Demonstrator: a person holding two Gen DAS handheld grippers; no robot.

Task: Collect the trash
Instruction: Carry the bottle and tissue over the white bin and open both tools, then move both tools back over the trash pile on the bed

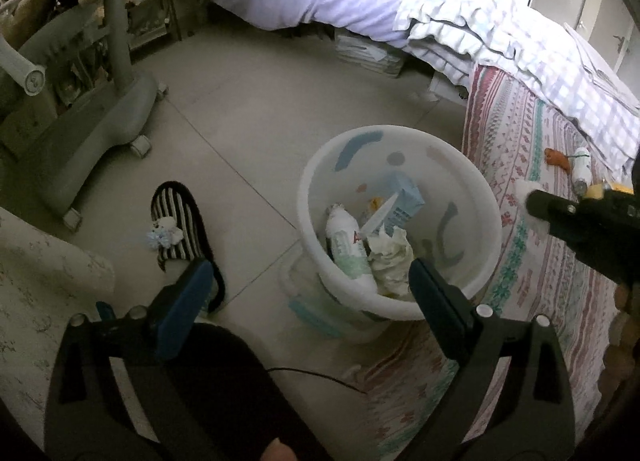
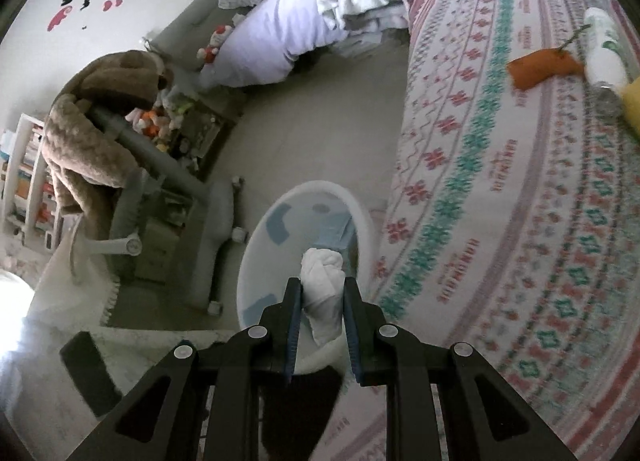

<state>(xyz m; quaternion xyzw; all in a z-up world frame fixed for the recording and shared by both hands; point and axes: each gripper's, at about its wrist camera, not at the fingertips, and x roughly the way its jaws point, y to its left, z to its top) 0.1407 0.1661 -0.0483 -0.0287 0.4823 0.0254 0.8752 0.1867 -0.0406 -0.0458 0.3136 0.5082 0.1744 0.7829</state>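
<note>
Two grippers are working over a white bin standing on the tiled floor beside a bed. The left gripper is hanging with its blue-padded jaws spread wide and nothing between them; the bin is sitting just ahead of its right finger, and a striped slipper is lying just ahead of its left finger. Inside the bin, close past that right fingertip, a crumpled tissue, a white bottle and a pale blue carton are resting together.

The right gripper is pinching a wad of white tissue between its pads, jaws narrowed onto it, and the wad is sticking out past the fingertips. The bin is lying directly beyond and below this gripper. Further ahead and to its right, on the patterned bedspread, an orange scrap and a white bottle are lying near each other.
</note>
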